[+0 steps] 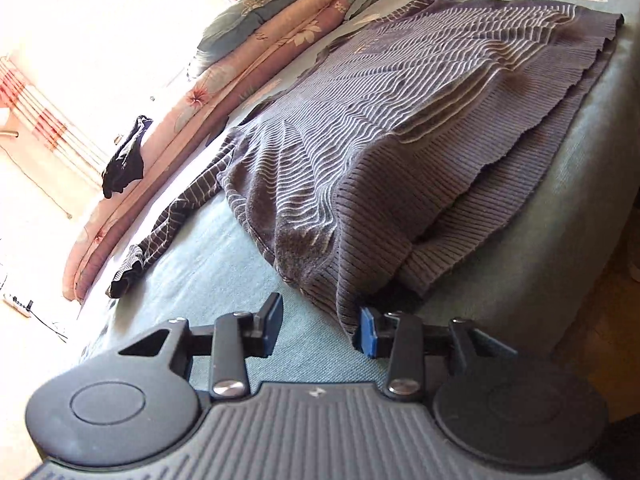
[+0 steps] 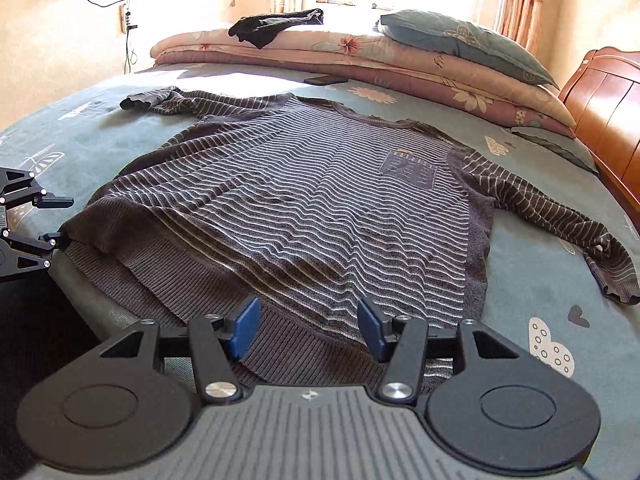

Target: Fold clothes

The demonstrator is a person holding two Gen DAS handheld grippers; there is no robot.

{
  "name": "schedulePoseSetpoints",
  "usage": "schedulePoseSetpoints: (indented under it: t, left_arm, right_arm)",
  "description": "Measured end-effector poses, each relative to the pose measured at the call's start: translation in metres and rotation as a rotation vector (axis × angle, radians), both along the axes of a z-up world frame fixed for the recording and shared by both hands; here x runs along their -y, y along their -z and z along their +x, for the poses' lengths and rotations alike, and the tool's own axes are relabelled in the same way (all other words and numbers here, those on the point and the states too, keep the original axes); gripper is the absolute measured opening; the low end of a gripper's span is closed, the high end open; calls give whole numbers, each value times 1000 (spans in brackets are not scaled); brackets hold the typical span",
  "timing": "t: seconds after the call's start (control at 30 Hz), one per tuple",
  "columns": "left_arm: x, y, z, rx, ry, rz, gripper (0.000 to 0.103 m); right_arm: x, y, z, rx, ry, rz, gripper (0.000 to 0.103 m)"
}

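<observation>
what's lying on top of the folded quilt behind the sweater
A dark garment is draped over the quilt at one end, and a grey-green pillow rests on the other. What lies under either is covered.

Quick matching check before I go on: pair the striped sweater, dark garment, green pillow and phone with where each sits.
1 striped sweater
2 dark garment
3 green pillow
4 phone

A on the quilt's right end, by the headboard
B flat on the bedsheet beside the quilt
C spread across the bed, sleeves out
D draped on the quilt's left end

Pairs: 1-C, 2-D, 3-A, 4-B
</observation>
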State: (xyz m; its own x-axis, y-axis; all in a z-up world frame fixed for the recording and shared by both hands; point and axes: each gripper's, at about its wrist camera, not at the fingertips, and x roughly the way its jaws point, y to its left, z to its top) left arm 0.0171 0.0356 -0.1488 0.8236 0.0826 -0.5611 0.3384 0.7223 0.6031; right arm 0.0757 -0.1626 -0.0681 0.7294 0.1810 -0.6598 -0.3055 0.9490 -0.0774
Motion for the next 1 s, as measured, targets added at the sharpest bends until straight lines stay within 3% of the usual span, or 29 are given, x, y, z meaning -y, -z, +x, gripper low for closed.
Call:
schedulePoseSetpoints:
  t: [0.03,0.17,0.3,0.37,0.5,0.6,0.77,0.93,0.97,1.0]
  left_arm:
    - [0,-1,-1,10,-7,19,2]
    - [-8,-15,-8,41,-17,74,2]
    - [-14,-24,-16,24,42,90,3]
    - [-12,-19,-17,7,65,108,11]
    - [-6,0,-15,-49,90,110,11]
    - [-3,7,-16,-34,108,144,9]
    - [-2,7,-10,-41,111,152,9]
    - [1,8,-9,-43,113,159,9]
    - [1,8,-9,-46,116,161,9]
    - [1,8,-9,-49,120,165,10]
  right_arm:
    - [3,0,-2,1,7,-5,59]
    - [13,-1,-9,0,18,-31,59]
    - [23,5,-5,-20,44,-96,59]
    - [29,11,-1,-37,66,-129,59]
    - [57,20,5,-80,180,-61,58]
    - [82,25,6,-91,279,14,53]
    - [84,30,6,-111,260,50,50]
    - [88,52,19,-168,364,110,50]
    - [90,57,22,-179,373,131,46]
    - [89,58,22,-177,364,126,26]
